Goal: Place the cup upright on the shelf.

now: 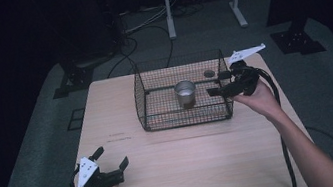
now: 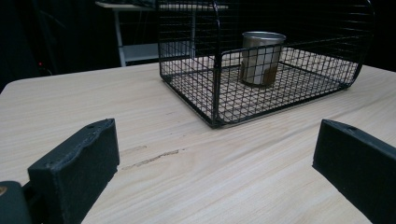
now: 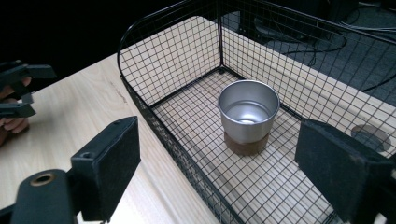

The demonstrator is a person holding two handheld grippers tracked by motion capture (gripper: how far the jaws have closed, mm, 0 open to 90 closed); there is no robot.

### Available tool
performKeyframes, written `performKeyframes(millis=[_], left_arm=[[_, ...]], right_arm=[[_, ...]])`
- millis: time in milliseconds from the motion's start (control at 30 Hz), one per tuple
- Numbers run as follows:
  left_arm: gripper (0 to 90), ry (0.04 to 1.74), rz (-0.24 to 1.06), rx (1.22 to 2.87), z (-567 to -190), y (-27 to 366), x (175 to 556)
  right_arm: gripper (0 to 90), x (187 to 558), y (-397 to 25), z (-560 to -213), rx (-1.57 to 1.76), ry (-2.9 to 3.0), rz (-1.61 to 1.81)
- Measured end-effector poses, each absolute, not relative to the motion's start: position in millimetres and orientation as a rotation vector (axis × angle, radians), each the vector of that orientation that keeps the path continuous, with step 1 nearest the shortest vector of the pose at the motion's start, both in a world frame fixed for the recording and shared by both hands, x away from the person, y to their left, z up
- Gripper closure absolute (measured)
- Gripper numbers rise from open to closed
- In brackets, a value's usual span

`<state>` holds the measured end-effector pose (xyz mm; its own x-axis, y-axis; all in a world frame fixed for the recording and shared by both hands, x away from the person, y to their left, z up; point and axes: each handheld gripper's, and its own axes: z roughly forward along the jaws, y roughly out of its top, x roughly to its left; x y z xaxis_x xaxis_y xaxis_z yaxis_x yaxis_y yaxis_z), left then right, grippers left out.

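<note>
A metal cup (image 1: 185, 93) stands upright inside a black wire basket (image 1: 141, 97) on a wooden table (image 1: 129, 160). The right gripper (image 1: 217, 84), jaws spread and empty, hangs over the basket's right wall, the cup just ahead. Its view reveals the cup's empty interior. The left gripper (image 1: 112, 159), jaws also spread, rests well short of the basket, its lower part cut off.

A black wire basket (image 3: 187, 93) stands on the light wooden table (image 3: 79, 116), and a metal cup (image 3: 248, 114) with a brown base sits upright on its mesh floor, open and empty, apart from the walls. The right gripper (image 3: 219, 172) hangs above the basket's near rim, its two black jaws spread wide with nothing between them. At the far left edge, the left gripper (image 3: 18, 91) shows over the table with a hand (image 3: 11, 123) behind it.
</note>
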<state>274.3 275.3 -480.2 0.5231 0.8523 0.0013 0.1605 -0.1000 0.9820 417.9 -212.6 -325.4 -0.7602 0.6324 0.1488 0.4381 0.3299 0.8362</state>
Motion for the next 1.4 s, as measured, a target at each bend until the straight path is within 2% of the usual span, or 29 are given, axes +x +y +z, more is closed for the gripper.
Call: performKeyframes(millis=[900,1400], left_arm=[[0.0,0.885,0.735,1.595,-480.3,273.7,274.3],[0.0,0.885,0.736,1.601,-480.3,273.0,274.2]], right_arm=[[13.3,387.6,-260.3,-327.3,1.002,2.324,1.422],[13.3,376.5,-288.9,-350.2,1.073,2.274,1.444]])
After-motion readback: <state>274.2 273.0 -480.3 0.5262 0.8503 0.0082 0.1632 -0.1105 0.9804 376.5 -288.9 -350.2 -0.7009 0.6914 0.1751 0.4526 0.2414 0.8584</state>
